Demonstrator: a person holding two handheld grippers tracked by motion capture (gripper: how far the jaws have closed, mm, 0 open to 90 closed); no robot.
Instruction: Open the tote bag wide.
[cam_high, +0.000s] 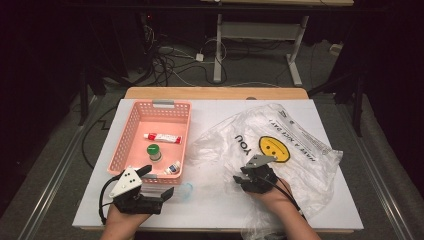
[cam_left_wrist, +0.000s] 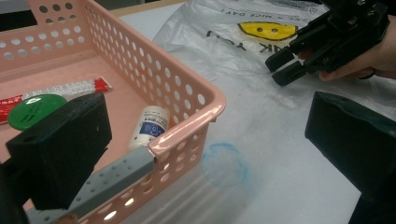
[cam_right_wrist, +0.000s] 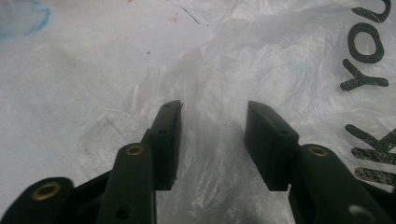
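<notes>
Lying flat, the plastic bag (cam_high: 280, 145) stretches diagonally toward the table's far-right corner.

Pink basket (cam_high: 131, 131); clear plastic bag (cam_high: 300, 165), yellow smiley face (cam_high: 274, 148), black lettering; green cap (cam_high: 153, 149); red-white tube (cam_high: 162, 137).

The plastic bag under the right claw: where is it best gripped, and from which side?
Probably the raised crease of the plastic bag just ahead of the right claw, near the bag's left edge. The film lies flat elsewhere, but here it stands up in a fold between the jaws. Come in low from the person's side, along the table, pinching across the fold.
</notes>
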